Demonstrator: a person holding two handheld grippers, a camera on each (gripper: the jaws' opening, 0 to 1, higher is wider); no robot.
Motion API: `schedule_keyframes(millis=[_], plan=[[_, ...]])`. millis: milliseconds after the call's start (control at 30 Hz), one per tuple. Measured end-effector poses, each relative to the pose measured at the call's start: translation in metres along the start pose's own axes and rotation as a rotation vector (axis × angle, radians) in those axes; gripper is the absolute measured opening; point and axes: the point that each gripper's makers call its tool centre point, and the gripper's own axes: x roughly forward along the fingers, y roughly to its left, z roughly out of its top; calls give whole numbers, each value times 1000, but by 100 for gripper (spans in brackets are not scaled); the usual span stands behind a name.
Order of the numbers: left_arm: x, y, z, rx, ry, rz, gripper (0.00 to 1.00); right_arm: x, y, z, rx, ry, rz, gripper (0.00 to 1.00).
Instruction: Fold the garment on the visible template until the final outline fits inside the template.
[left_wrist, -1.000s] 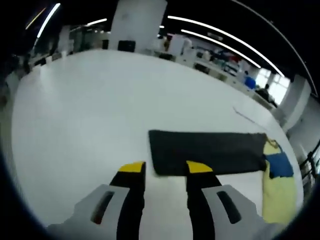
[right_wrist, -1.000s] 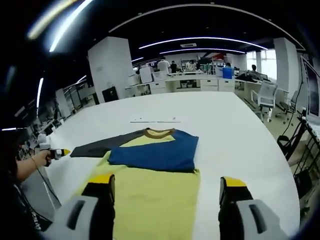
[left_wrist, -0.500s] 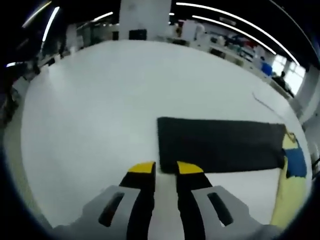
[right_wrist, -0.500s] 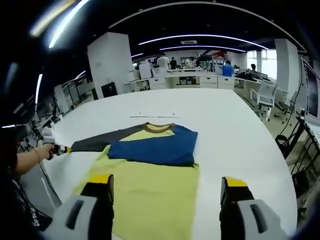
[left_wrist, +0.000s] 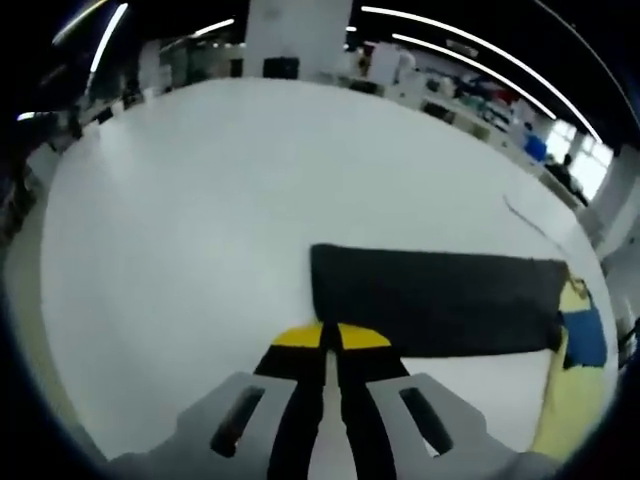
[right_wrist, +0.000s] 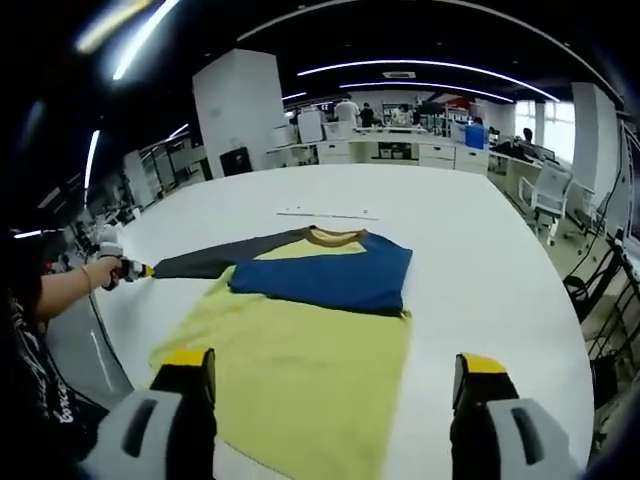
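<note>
left claw (left_wrist: 322, 338) pinched on dark sleeve (left_wrist: 430, 312) cuff, right claw (right_wrist: 332, 372) wide open above shirt (right_wrist: 310, 345)

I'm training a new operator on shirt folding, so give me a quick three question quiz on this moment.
1. True or false: the right gripper is shut on the yellow body.
2. Which sleeve lies folded across the chest: A grey, B blue, C yellow?
3. What does the left gripper pinch?

Key: 1 false, its jaws stand wide open. 2 B. 3 the end of the grey sleeve, it appears.
</note>
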Motion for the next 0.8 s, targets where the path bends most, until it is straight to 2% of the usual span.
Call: schedule_keyframes(millis=[200, 300, 600, 800], plan=[[-12, -20, 14, -2, -44, -46, 0, -3, 3, -5, -6, 3, 21, 100], [-17, -35, 20, 40, -52, -74, 0, -6, 3, -8, 1, 1, 25, 100], [-34, -99, 46, 132, -132, -201, 0, -16, 2, -19, 2, 7, 28, 100], [-40, -137, 57, 169, -158, -274, 0, -22, 3, -27, 0, 15, 31, 100]])
